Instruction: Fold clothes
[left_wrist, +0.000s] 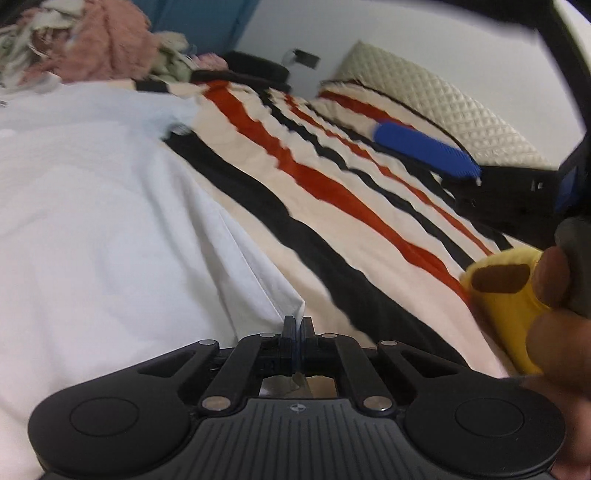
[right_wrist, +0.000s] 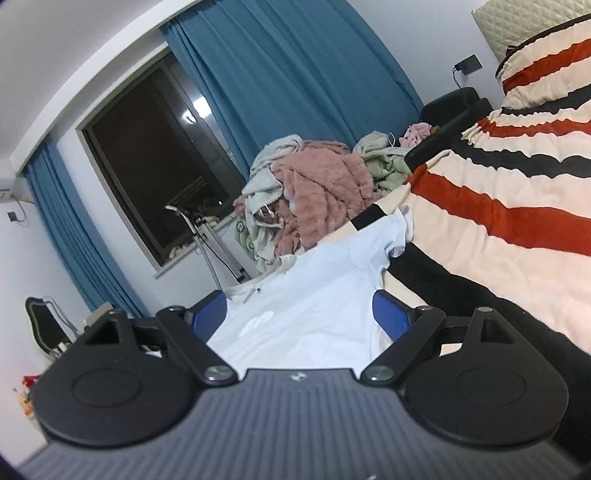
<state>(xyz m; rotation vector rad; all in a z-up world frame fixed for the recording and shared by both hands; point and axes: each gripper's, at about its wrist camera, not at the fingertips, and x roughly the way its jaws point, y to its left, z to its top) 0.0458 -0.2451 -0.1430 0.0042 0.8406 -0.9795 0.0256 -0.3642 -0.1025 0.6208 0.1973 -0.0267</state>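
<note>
A white T-shirt (left_wrist: 110, 229) lies spread on a striped blanket (left_wrist: 332, 206). My left gripper (left_wrist: 296, 325) is shut at the shirt's near corner, and the hem seems pinched between its fingers. In the left wrist view the right gripper's blue finger (left_wrist: 424, 147) hovers over the blanket at the right. In the right wrist view the same shirt (right_wrist: 314, 295) stretches away from me. My right gripper (right_wrist: 299, 314) is open, its blue fingers (right_wrist: 389, 317) either side of the shirt's near part, holding nothing.
A heap of pink and pale green clothes (right_wrist: 317, 192) sits past the shirt's far end. The cream, red and black blanket (right_wrist: 498, 206) covers the bed to the right. Blue curtains (right_wrist: 295, 74) and a dark window (right_wrist: 147, 147) stand behind. A quilted headboard (left_wrist: 424, 99) lies beyond.
</note>
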